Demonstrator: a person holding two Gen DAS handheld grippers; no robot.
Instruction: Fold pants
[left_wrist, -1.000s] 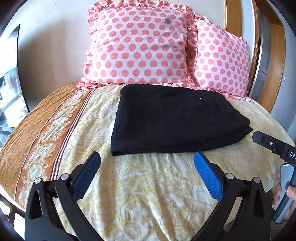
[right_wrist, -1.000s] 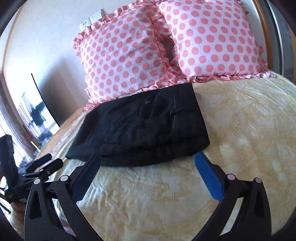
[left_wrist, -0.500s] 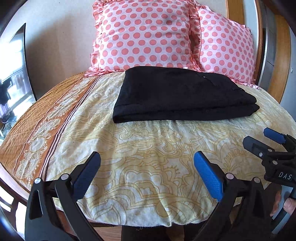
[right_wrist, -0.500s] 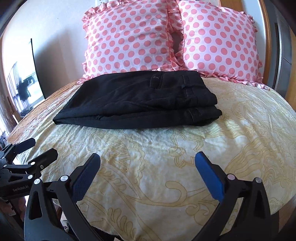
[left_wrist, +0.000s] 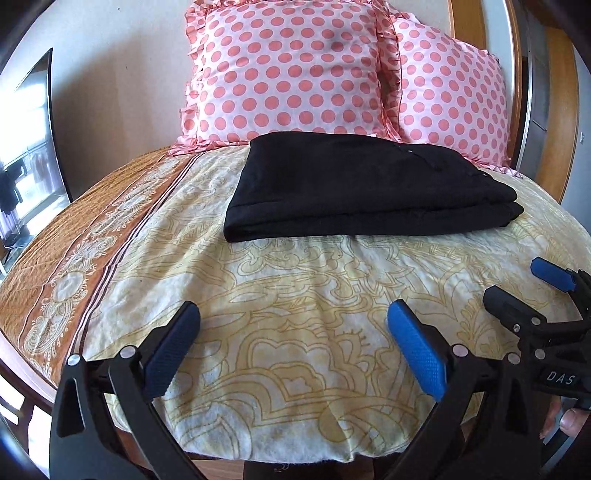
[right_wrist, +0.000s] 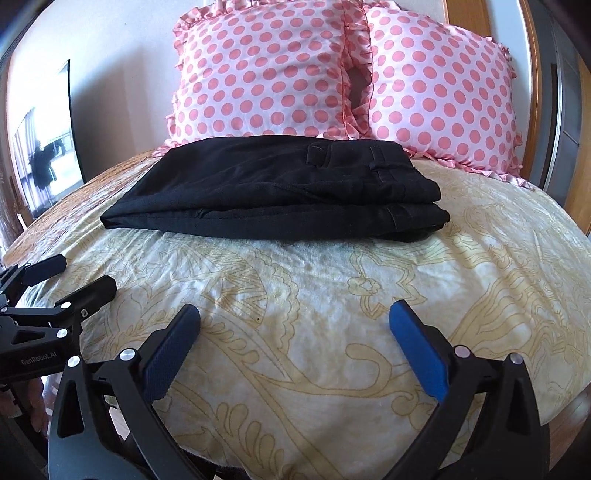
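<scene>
The black pants (left_wrist: 362, 188) lie folded in a flat rectangular stack on the yellow patterned bedspread (left_wrist: 295, 302), just in front of the pillows; the waistband with belt loops faces right in the right wrist view (right_wrist: 280, 188). My left gripper (left_wrist: 291, 325) is open and empty, low over the bed's near edge, well short of the pants. My right gripper (right_wrist: 293, 325) is open and empty at the same distance. Each gripper shows in the other's view: the right gripper (left_wrist: 524, 291) at the right edge, the left gripper (right_wrist: 62, 277) at the left edge.
Two pink polka-dot pillows (left_wrist: 291, 70) (left_wrist: 450, 99) lean on the wall behind the pants. An orange patterned border (left_wrist: 85, 240) runs along the bed's left side. A dark screen (left_wrist: 26, 155) stands at left, a wooden frame (left_wrist: 554, 122) at right.
Both grippers have pulled back and down from the folded pants toward the bed's near edge. The pants lie still. Both grippers stayed open.
</scene>
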